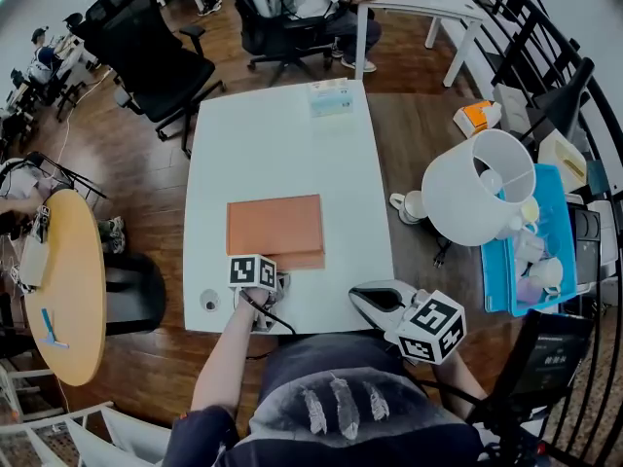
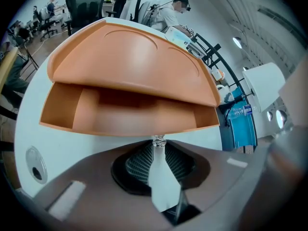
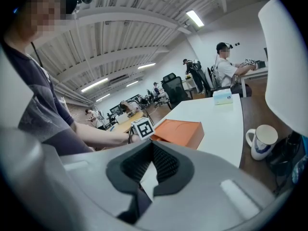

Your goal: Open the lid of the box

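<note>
Drawer (image 2: 130, 117) juts from box (image 1: 274, 224) toward table's (image 1: 282, 134) near edge

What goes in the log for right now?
orange box: open at front | left gripper: shut on knob | right gripper: shut, empty

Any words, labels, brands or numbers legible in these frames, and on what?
No text is readable.
Pale blue box: print too small.
Black panel: white lettering blurred.
Mug: blue mark, illegible.
Left marker cube, right marker cube: square patterns only, no words.
</note>
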Action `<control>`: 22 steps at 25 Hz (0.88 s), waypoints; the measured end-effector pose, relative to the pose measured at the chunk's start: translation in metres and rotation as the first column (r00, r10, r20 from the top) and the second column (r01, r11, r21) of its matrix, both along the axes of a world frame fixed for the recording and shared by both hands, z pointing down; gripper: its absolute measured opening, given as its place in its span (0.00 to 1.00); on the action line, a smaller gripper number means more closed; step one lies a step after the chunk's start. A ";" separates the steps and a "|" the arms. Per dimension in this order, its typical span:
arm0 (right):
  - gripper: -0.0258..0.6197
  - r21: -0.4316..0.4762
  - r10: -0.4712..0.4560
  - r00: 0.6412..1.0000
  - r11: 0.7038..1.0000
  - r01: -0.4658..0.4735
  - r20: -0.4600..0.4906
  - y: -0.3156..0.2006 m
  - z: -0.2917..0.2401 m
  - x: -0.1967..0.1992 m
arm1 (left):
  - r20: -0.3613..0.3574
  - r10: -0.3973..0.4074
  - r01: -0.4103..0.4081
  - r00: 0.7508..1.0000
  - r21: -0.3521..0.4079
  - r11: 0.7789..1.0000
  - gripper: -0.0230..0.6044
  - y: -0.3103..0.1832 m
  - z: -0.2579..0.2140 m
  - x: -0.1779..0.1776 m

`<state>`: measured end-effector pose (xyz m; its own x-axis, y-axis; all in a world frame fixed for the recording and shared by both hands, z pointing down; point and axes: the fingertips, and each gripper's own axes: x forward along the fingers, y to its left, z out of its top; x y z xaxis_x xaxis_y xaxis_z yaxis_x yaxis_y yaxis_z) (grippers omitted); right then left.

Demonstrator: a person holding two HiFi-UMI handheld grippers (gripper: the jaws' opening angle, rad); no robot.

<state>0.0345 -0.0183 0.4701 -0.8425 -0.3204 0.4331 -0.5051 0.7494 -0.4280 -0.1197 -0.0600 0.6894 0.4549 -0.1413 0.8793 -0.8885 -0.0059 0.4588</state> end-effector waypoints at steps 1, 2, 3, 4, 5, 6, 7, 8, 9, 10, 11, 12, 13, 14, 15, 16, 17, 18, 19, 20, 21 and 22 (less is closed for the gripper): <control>0.04 -0.001 -0.002 1.000 1.000 0.002 0.000 0.000 0.000 -0.001 | -0.008 -0.001 0.001 1.000 -0.003 1.000 0.19 0.004 -0.001 0.000; 0.04 -0.002 -0.005 1.000 1.000 0.005 0.000 0.001 0.000 -0.001 | -0.018 -0.003 0.003 1.000 -0.006 1.000 0.19 0.008 -0.001 0.000; 0.04 -0.004 -0.008 1.000 1.000 0.008 0.001 0.002 0.001 -0.002 | -0.029 -0.007 0.007 1.000 -0.010 1.000 0.19 0.013 -0.001 0.001; 0.04 -0.006 -0.011 1.000 1.000 0.011 0.003 0.003 0.001 -0.003 | -0.042 -0.012 0.012 0.999 -0.013 1.000 0.18 0.017 -0.002 0.002; 0.04 -0.008 -0.012 1.000 1.000 0.012 0.004 0.004 0.001 -0.004 | -0.054 -0.016 0.015 0.998 -0.014 1.000 0.18 0.021 -0.003 0.003; 0.04 -0.009 -0.013 1.000 1.000 0.013 0.004 0.005 0.002 -0.005 | -0.065 -0.019 0.018 0.998 -0.014 1.000 0.18 0.025 -0.004 0.004; 0.04 -0.010 -0.014 1.000 1.000 0.014 0.003 0.005 0.002 -0.005 | -0.074 -0.022 0.021 0.997 -0.014 1.000 0.18 0.028 -0.005 0.005; 0.04 -0.011 -0.014 1.000 1.000 0.014 0.002 0.006 0.003 -0.006 | -0.082 -0.025 0.024 0.996 -0.015 1.000 0.18 0.031 -0.005 0.005; 0.04 -0.012 -0.015 1.000 1.000 0.015 0.001 0.006 0.004 -0.006 | -0.090 -0.031 0.029 0.995 -0.016 0.999 0.18 0.034 -0.005 0.006; 0.04 -0.014 -0.015 1.000 1.000 0.015 0.000 0.007 0.004 -0.006 | -0.098 -0.038 0.036 0.994 -0.017 0.999 0.18 0.037 -0.004 0.007; 0.04 -0.015 -0.015 1.000 1.000 0.015 -0.001 0.008 0.005 -0.007 | -0.105 -0.046 0.044 0.993 -0.016 0.999 0.18 0.040 -0.004 0.008; 0.04 -0.016 -0.015 1.000 1.000 0.015 -0.003 0.009 0.006 -0.007 | -0.112 -0.052 0.051 0.992 -0.014 0.999 0.18 0.042 -0.004 0.009; 0.04 -0.017 -0.016 1.000 1.000 0.016 -0.005 0.010 0.007 -0.008 | -0.119 -0.054 0.053 0.991 -0.012 0.999 0.18 0.045 -0.004 0.010; 0.04 -0.017 -0.017 1.000 1.000 0.017 -0.007 0.011 0.007 -0.009 | -0.126 -0.053 0.052 0.991 -0.012 0.999 0.18 0.048 -0.004 0.012; 0.04 -0.018 -0.017 1.000 1.000 0.017 -0.010 0.012 0.008 -0.009 | -0.133 -0.052 0.050 0.990 -0.014 0.999 0.18 0.051 -0.004 0.013; 0.04 -0.019 -0.018 1.000 1.000 0.018 -0.013 0.013 0.008 -0.010 | -0.141 -0.053 0.051 0.989 -0.018 0.999 0.18 0.054 -0.003 0.013; 0.04 -0.020 -0.019 1.000 1.000 0.018 -0.015 0.015 0.008 -0.011 | -0.150 -0.059 0.056 0.987 -0.023 0.998 0.17 0.058 -0.003 0.013; 0.04 -0.021 -0.019 1.000 1.000 0.019 -0.018 0.016 0.008 -0.011 | -0.157 -0.066 0.062 0.985 -0.026 0.998 0.17 0.061 -0.003 0.012; 0.04 -0.022 -0.018 1.000 1.000 0.018 -0.020 0.017 0.009 -0.011 | -0.164 -0.072 0.068 0.984 -0.027 0.997 0.17 0.065 -0.003 0.011; 0.04 -0.024 -0.017 1.000 1.000 0.016 -0.023 0.018 0.010 -0.011 | -0.168 -0.077 0.073 0.983 -0.026 0.997 0.17 0.068 -0.003 0.010; 0.04 -0.026 -0.015 1.000 1.000 0.014 -0.027 0.019 0.012 -0.011 | -0.172 -0.080 0.076 0.982 -0.025 0.997 0.17 0.070 -0.003 0.011; 0.04 -0.029 -0.014 0.999 0.999 0.013 -0.031 0.020 0.013 -0.011 | -0.176 -0.080 0.077 0.981 -0.024 0.997 0.17 0.073 -0.002 0.012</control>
